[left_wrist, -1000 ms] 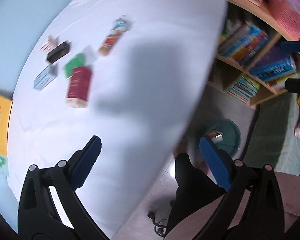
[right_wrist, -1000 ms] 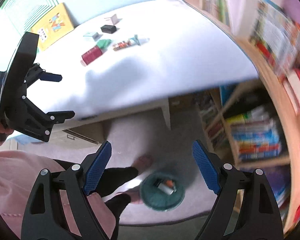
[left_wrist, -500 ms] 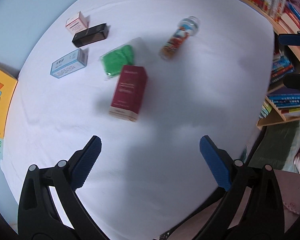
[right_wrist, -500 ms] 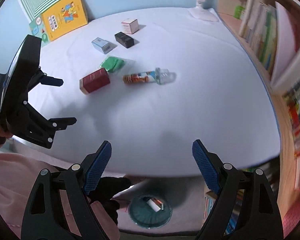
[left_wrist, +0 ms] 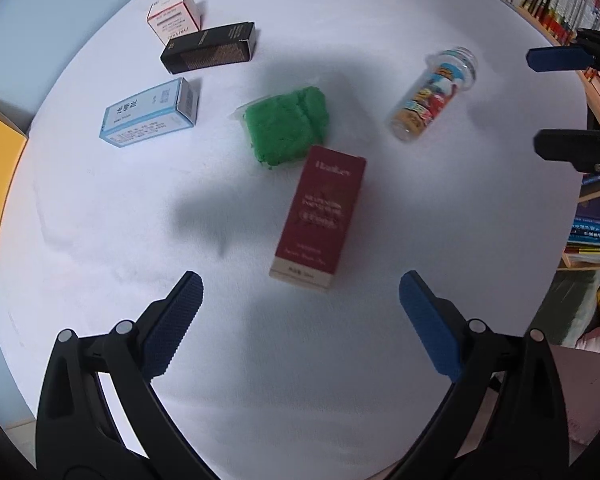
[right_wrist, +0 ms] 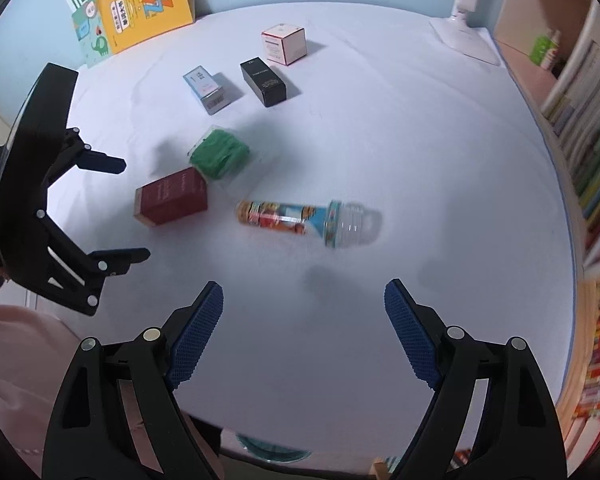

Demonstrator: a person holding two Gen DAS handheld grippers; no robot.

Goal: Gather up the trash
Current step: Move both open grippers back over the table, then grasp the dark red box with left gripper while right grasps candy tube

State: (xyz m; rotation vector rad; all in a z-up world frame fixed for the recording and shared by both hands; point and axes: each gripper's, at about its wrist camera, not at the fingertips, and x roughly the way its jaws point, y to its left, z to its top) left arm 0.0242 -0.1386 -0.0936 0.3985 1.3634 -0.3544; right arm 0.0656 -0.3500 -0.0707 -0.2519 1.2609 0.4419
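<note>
Trash lay scattered on the white table (left_wrist: 380,380), both grippers hovering above it with nothing held.

A dark red box (left_wrist: 319,216) lay flat near the middle, its far end touching a green packet (left_wrist: 287,125); a clear plastic bottle (right_wrist: 308,222) with a colourful label lay on its side just beside them. Farther back sat a light blue box (left_wrist: 150,114), a black box (left_wrist: 209,47) and a pink-and-white box (left_wrist: 174,16). The left gripper (left_wrist: 300,292) hung with its jaws spread wide just short of the red box; the right gripper (right_wrist: 303,300) was likewise spread, near the bottle. Picture books (right_wrist: 140,0) leaned against the blue wall, a bookshelf (right_wrist: 588,128) stood alongside, and a teal bin (right_wrist: 272,454) peeked from under the table edge.
</note>
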